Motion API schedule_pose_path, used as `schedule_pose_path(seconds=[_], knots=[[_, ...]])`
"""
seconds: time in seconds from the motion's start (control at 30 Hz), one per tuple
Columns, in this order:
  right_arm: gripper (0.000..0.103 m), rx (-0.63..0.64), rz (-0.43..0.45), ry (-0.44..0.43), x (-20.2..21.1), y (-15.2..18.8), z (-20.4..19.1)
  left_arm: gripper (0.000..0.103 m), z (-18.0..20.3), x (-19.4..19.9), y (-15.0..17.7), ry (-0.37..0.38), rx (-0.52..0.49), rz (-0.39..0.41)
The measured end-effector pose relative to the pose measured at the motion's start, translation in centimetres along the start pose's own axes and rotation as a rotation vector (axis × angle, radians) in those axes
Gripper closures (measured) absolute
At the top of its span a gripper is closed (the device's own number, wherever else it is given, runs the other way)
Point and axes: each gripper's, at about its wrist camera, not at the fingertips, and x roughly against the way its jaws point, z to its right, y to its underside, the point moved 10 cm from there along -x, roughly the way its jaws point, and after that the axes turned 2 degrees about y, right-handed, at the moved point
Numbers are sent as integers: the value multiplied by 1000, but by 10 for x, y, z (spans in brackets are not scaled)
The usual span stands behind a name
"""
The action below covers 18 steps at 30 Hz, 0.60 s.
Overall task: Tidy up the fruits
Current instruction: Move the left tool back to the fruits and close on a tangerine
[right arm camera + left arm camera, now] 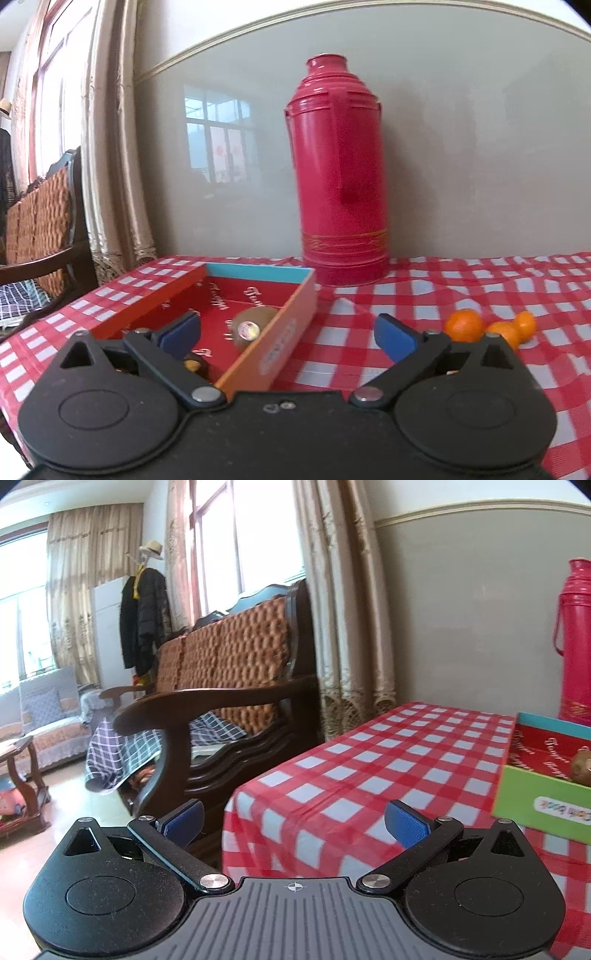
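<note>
A shallow cardboard box [291, 314] with a red inside lies on the checked tablecloth. A brown kiwi [253, 325] with a round sticker rests in it, and a dark item with an orange spot [194, 363] shows behind my right gripper's left finger. Three small oranges [463, 325] lie on the cloth to the right of the box. My right gripper [288, 338] stands open over the box's near right wall, nothing between its pads. In the left wrist view the box [546, 797] sits at the right edge with the kiwi [581, 770] inside. My left gripper [295, 821] is open and empty at the table's left corner.
A tall red thermos [341, 177] stands against the wall behind the box. A dark wooden sofa [229, 701] with a woven back pad stands left of the table [369, 768]. Curtains [347, 602] hang at the window. A low wooden table [22, 775] stands at far left.
</note>
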Motion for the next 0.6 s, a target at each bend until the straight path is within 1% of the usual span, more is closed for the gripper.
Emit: schedule_pose_path(seconds=[0.07,0.5,0.6], knots=[[6,1,4,21,4,-1,9,0,10,5,-3,20,-5,7],[6,-19,-13,172,26,2,81,0,88,34,-15,148,-77,50],[6,-26,-1,218,35,1,101,0,108,43,-16,180,-102,61]])
